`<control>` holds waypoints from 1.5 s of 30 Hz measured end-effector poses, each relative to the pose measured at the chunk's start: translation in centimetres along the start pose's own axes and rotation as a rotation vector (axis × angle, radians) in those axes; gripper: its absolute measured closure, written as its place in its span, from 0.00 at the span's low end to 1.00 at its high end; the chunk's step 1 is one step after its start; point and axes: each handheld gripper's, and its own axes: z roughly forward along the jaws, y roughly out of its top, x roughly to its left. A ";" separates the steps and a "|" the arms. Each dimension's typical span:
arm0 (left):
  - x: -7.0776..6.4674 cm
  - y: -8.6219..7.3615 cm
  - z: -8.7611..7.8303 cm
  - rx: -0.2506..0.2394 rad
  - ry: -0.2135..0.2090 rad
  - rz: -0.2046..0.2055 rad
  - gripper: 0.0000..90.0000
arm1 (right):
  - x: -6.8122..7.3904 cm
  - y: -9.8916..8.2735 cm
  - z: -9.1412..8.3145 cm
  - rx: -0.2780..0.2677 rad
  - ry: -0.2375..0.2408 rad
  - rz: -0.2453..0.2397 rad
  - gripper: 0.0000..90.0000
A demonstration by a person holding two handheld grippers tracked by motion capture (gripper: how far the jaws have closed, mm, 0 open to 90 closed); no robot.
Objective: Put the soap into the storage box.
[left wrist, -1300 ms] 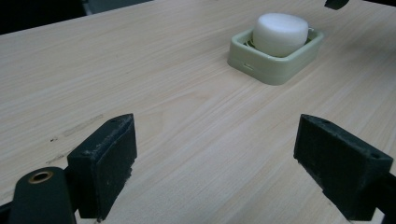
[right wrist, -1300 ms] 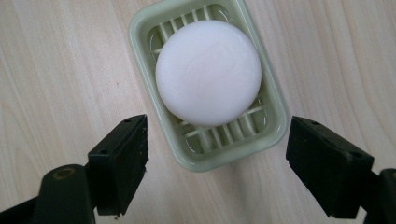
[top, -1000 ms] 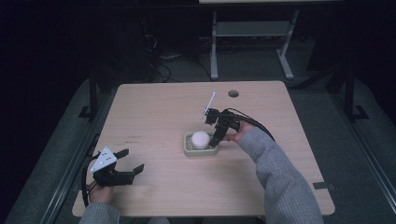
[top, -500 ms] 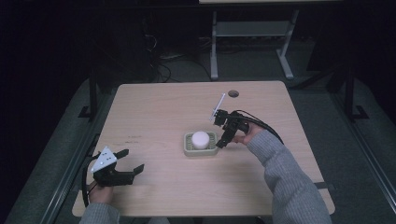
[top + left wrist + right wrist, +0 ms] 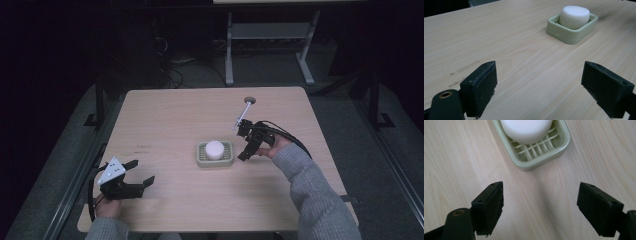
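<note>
Soap bar [image 5: 215, 148]: one white round bar, lying in the dish near the middle of the table; top face flat, nothing touching it.
Soap dish [image 5: 201, 159]: one pale green rectangular tray with a slatted floor; the bar covers most of it, and bare slats show at one end in the right gripper view [image 5: 541, 150].
Right gripper [image 5: 246, 150]: held just beside the dish on its right, tilted steeply down toward the tabletop; jaws spread wide with nothing between them, apart from the dish.
Right hand [image 5: 274, 148]: wraps the gripper body from the right; grey knit sleeve runs to the lower right edge of the high view.
Left gripper [image 5: 141, 174]: low over the near left corner of the table, well apart from the dish, pointing toward it; jaws spread wide and empty; grey three-cornered plate on top.
Left hand [image 5: 106, 206]: grips the body from below.
Table [image 5: 170, 120]: light wood top, one round cable hole at the far edge.
Count: two grippers, one dish, one bar.
</note>
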 end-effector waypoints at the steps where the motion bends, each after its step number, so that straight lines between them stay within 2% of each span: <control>1: 0.0 0.0 0.0 0.001 0.001 -0.001 0.14 | 0.0 -0.1 0.0 0.003 0.000 0.002 0.23; 13: 0.0 0.0 0.0 0.002 0.003 -0.002 0.14 | 0.2 -1.1 -0.5 0.006 -0.011 0.004 0.23; 28: 0.0 0.0 0.0 0.004 0.002 0.001 0.14 | 0.3 -4.0 0.2 -0.004 0.006 0.045 0.23; 31: 0.0 0.0 0.0 0.004 0.004 0.001 0.14 | 0.3 -4.7 0.0 -0.023 0.006 0.053 0.23; 41: -0.2 0.0 0.1 0.005 0.000 -0.002 0.14 | 0.5 -6.2 -0.2 -0.018 -0.006 0.072 0.23; 45: -0.3 0.0 0.1 0.001 0.000 -0.002 0.14 | 0.6 -6.7 -0.4 -0.036 -0.005 0.070 0.23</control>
